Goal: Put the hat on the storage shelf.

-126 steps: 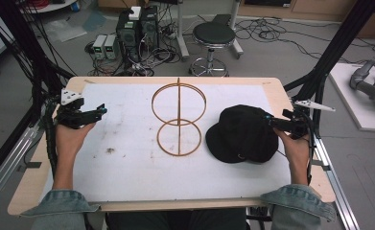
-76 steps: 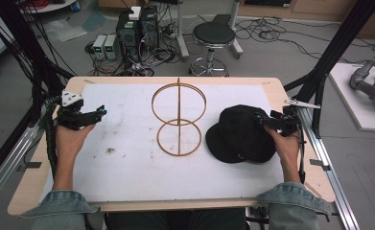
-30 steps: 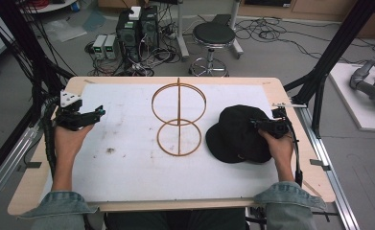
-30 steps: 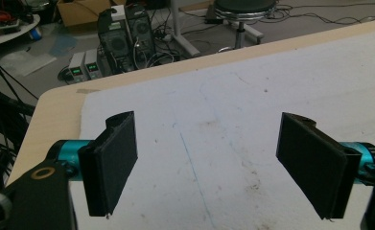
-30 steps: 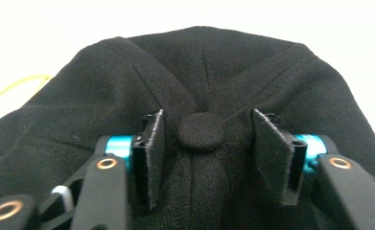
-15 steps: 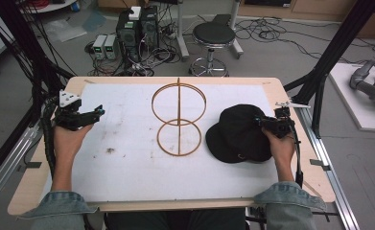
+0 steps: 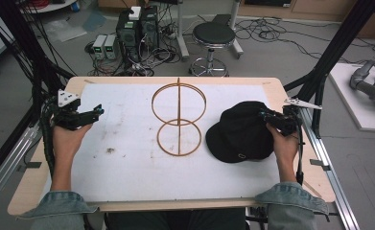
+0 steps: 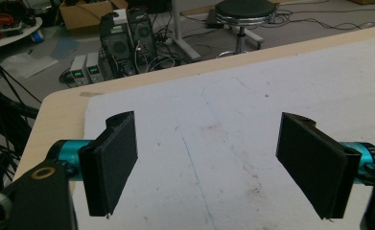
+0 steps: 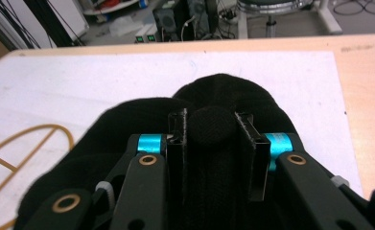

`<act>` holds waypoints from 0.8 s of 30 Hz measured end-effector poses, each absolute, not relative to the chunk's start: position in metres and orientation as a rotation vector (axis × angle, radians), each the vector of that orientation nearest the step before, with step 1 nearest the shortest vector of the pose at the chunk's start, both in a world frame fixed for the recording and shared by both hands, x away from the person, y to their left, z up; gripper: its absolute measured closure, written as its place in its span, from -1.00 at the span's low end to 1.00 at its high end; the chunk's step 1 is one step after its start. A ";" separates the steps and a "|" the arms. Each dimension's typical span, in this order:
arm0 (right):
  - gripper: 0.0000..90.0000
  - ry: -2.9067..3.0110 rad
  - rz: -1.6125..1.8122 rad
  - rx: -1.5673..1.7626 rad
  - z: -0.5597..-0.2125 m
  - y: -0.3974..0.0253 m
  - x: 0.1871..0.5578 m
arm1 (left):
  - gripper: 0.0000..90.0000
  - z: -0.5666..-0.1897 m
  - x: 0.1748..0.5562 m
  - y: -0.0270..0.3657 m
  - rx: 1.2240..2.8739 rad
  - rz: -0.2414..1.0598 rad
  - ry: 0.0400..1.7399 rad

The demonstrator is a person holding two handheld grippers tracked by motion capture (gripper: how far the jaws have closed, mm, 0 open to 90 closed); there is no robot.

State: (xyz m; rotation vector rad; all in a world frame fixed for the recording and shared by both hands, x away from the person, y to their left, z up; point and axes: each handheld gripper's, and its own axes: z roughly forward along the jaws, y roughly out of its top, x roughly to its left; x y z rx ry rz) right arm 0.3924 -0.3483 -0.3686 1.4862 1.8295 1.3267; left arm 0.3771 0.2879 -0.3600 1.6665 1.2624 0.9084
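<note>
A black cap (image 7: 240,132) lies on the right side of the white mat (image 7: 127,158). My right gripper (image 7: 264,116) is at the cap's right edge, shut on a fold of its fabric. In the right gripper view the jaws of that gripper (image 9: 210,143) pinch a ridge of the black cap (image 9: 214,96) between them. A wooden stand of two rings on a post (image 7: 178,120) stands at the middle of the mat. My left gripper (image 7: 98,111) rests near the left edge, open. In the left gripper view its jaws (image 8: 209,167) stand wide apart over bare mat.
The mat covers a wooden table (image 7: 290,163) inside a black frame (image 7: 336,48). A round stool (image 7: 214,36) and computer boxes (image 7: 137,26) stand on the floor beyond the far edge. Part of the wooden ring (image 9: 27,139) shows left of the cap.
My right gripper has moved left from the table's right edge onto the cap and shut on its fabric. The left gripper has stayed where it was, open.
</note>
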 end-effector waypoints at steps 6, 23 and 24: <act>0.57 1.804 1.356 1.448 -0.355 -0.348 0.387 | -0.51 -0.358 0.376 0.289 1.661 0.914 1.262; 0.57 1.737 1.367 1.360 -0.310 -0.344 0.378 | -0.51 -0.354 0.374 0.292 1.642 0.919 1.258; 0.57 1.734 1.366 1.344 -0.305 -0.343 0.377 | -0.51 -0.354 0.374 0.292 1.643 0.919 1.257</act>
